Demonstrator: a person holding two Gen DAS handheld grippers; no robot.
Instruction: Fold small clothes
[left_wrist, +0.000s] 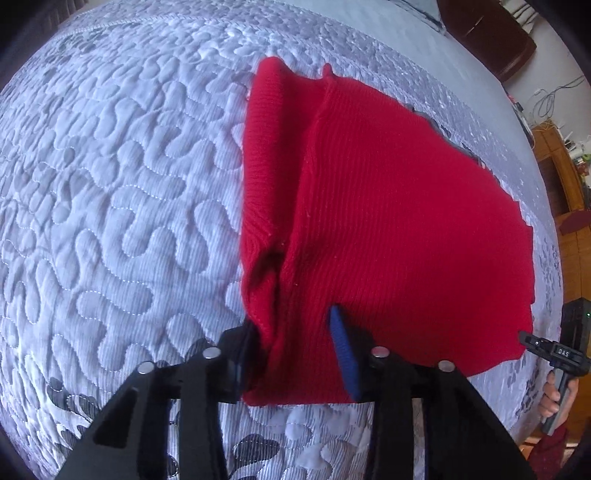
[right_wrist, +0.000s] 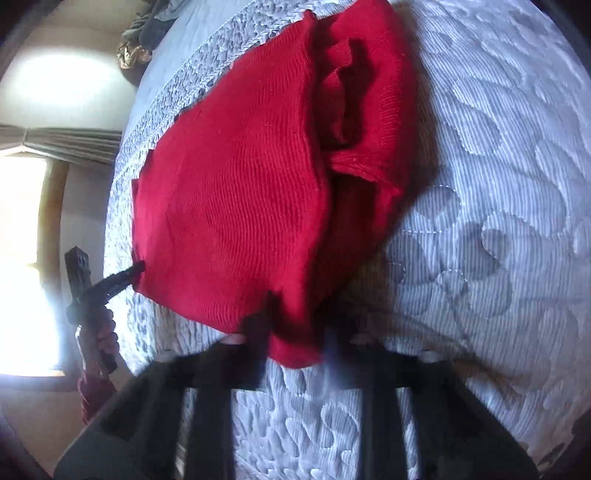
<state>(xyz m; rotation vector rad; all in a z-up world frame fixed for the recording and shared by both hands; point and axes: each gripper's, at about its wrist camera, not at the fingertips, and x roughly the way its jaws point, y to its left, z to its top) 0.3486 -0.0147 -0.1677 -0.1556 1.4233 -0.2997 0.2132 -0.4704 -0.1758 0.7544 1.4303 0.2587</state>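
Note:
A red knit garment (left_wrist: 388, 206) lies partly folded on a quilted grey bedspread (left_wrist: 110, 184). My left gripper (left_wrist: 295, 354) is shut on the garment's near corner, with bunched cloth between the blue-padded fingers (left_wrist: 343, 354). It also shows in the right wrist view (right_wrist: 133, 275), pinching the garment's left corner. My right gripper (right_wrist: 295, 343) is shut on the other near corner of the garment (right_wrist: 240, 192). It shows in the left wrist view (left_wrist: 524, 338) at the garment's right corner. A folded sleeve lies on top at the far right in the right wrist view.
The bedspread (right_wrist: 498, 184) stretches around the garment. A pile of dark clothes (right_wrist: 147, 26) lies at the bed's far corner. A bright window (right_wrist: 22, 258) and a brown wooden cabinet (left_wrist: 557, 177) stand beyond the bed's edges.

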